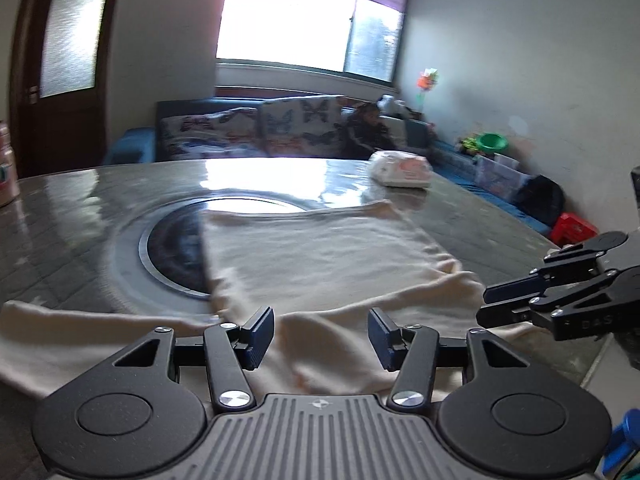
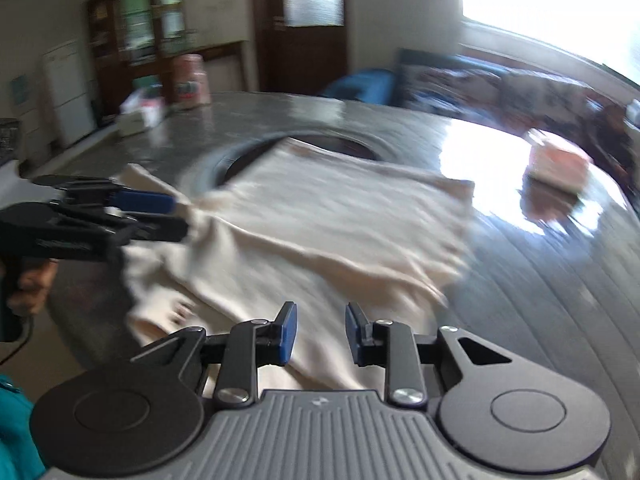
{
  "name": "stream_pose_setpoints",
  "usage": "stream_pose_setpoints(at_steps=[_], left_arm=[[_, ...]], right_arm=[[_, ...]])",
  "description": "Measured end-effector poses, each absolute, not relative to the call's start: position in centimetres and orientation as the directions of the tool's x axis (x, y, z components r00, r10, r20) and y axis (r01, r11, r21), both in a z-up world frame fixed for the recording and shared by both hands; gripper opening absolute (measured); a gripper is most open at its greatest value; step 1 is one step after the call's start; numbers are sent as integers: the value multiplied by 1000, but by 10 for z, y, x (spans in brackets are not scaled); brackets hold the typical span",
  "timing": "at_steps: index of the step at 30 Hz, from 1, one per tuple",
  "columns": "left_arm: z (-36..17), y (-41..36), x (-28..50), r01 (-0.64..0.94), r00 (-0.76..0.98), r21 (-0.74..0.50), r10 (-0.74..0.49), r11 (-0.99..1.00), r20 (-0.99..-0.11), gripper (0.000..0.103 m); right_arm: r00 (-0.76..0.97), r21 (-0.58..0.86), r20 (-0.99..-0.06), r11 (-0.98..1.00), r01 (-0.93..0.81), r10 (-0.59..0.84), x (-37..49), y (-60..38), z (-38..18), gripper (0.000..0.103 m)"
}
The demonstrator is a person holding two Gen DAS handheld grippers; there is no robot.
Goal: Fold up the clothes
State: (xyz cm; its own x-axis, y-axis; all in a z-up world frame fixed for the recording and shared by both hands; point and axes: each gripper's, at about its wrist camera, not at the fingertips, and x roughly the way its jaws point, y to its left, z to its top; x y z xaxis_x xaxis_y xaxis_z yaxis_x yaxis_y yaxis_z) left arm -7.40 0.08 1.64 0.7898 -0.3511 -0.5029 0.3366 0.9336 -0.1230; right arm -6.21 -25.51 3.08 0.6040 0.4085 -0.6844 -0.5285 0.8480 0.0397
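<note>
A cream garment (image 1: 320, 256) lies spread on the glossy grey table (image 1: 80, 220), partly over the round inset. It also shows in the right wrist view (image 2: 320, 224), rumpled at its near edge. My left gripper (image 1: 321, 334) is open and empty just above the garment's near edge. It shows from the side in the right wrist view (image 2: 178, 216), its fingertips at the garment's left edge. My right gripper (image 2: 317, 332) is open and empty over the garment's near part. It shows at the right of the left wrist view (image 1: 486, 306).
A white and pink pack (image 1: 402, 168) lies on the table's far right. A pink container (image 2: 191, 80) and a small box (image 2: 140, 118) stand at the far left. A sofa (image 1: 260, 128) and a window are behind the table. The round dark inset (image 1: 172, 248) is in the table's middle.
</note>
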Motion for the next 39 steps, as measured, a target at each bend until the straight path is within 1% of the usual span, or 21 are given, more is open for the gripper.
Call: stream_pose_setpoints(at_steps=[3, 9, 11, 13, 17, 18, 20, 21, 24, 29, 34, 39], left_arm=[[12, -9, -72, 344, 787, -89, -339, 935, -515, 51], [1, -4, -72, 305, 774, -84, -299, 949, -558, 46], [-2, -3, -72, 298, 769, -82, -290, 951, -571, 41], [-4, -3, -72, 298, 766, -76, -285, 952, -577, 33], [-5, -5, -77, 304, 771, -53, -278, 951, -573, 28], [-6, -6, -77, 307, 771, -48, -278, 951, -573, 22], [-6, -7, -78, 309, 773, -42, -276, 950, -572, 17], [-6, -7, -79, 308, 775, -40, -275, 950, -570, 11], [-6, -4, -81, 294, 781, -34, -261, 955, -568, 7], [-7, 1, -83, 265, 781, -26, -231, 964, -580, 4], [-5, 6, -84, 254, 778, -25, -220, 967, -588, 5], [6, 3, -75, 274, 778, -61, -259, 960, -572, 7]], right_arm=[[617, 66, -692, 884, -463, 375, -65, -279, 23, 26], [622, 105, -694, 906, -411, 362, -68, -301, 13, 26], [615, 112, -702, 908, -403, 359, -67, -302, 6, 26], [613, 113, -704, 909, -402, 358, -68, -302, 2, 26], [625, 105, -694, 909, -404, 358, -68, -301, 8, 26], [630, 98, -689, 908, -408, 357, -67, -300, 11, 26], [641, 85, -678, 905, -416, 358, -64, -297, 16, 26], [644, 82, -675, 904, -420, 360, -63, -295, 17, 26], [660, 63, -653, 895, -441, 371, -56, -288, 23, 26], [678, 23, -624, 877, -480, 387, -41, -271, 25, 26], [667, 28, -631, 871, -491, 396, -24, -260, 11, 25], [656, 32, -647, 874, -485, 388, -17, -258, 1, 24]])
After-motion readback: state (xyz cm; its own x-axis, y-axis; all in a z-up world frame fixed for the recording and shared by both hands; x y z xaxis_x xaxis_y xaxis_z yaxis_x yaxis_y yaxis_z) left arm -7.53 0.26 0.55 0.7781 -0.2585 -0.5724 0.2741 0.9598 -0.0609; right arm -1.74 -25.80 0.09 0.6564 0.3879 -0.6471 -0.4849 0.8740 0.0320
